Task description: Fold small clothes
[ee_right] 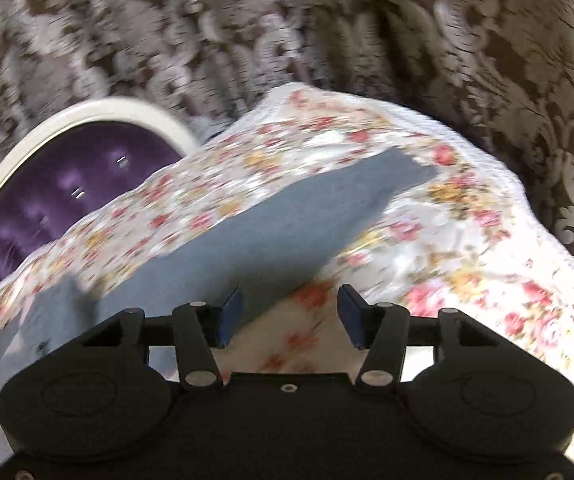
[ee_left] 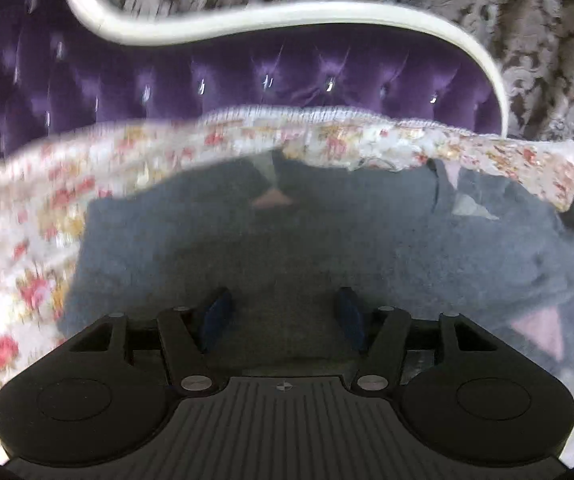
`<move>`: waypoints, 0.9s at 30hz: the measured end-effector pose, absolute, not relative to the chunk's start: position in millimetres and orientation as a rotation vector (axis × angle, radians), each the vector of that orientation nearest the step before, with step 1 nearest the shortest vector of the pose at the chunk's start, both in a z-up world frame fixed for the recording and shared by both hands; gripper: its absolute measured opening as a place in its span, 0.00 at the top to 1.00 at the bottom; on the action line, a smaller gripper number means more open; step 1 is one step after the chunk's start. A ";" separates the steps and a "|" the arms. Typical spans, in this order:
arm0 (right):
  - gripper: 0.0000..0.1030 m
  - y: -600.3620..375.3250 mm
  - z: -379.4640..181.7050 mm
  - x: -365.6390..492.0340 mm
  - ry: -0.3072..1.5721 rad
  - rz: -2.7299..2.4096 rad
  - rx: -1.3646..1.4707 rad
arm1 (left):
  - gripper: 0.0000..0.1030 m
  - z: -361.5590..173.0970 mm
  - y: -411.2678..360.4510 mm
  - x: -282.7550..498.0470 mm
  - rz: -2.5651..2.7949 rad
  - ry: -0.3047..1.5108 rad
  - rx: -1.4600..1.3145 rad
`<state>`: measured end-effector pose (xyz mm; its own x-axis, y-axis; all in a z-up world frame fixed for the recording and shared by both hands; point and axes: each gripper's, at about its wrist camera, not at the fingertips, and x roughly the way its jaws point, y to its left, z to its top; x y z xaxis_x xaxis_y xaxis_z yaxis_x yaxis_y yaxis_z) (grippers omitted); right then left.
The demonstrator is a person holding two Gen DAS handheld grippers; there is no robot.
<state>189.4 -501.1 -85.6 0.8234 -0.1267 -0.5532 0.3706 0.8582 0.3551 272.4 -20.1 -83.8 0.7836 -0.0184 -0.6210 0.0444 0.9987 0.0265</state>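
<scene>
Blue-grey garment lies spread on the floral bedspread. Both the left hand-held gripper and right hand-held gripper gape empty; best pinch an edge squarely before folding.

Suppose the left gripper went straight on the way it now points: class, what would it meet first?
Probably the grey-blue garment. The open left gripper points across that cloth, which fills the space between and ahead of its fingertips. Beyond it come the floral bedspread and purple headboard. Blur leaves the height above the cloth unclear.
</scene>
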 end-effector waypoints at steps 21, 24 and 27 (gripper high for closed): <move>0.89 -592.8 -111.5 238.1 0.445 -0.345 0.717 | 0.41 -87.8 -27.4 270.3 -0.011 0.651 0.082; 0.89 -590.3 -96.9 214.1 0.404 -0.351 0.681 | 0.41 -86.3 -27.6 271.5 -0.010 0.659 0.085; 0.89 -585.9 -72.5 187.6 0.382 -0.344 0.599 | 0.42 -84.4 -27.1 273.2 -0.012 0.670 0.080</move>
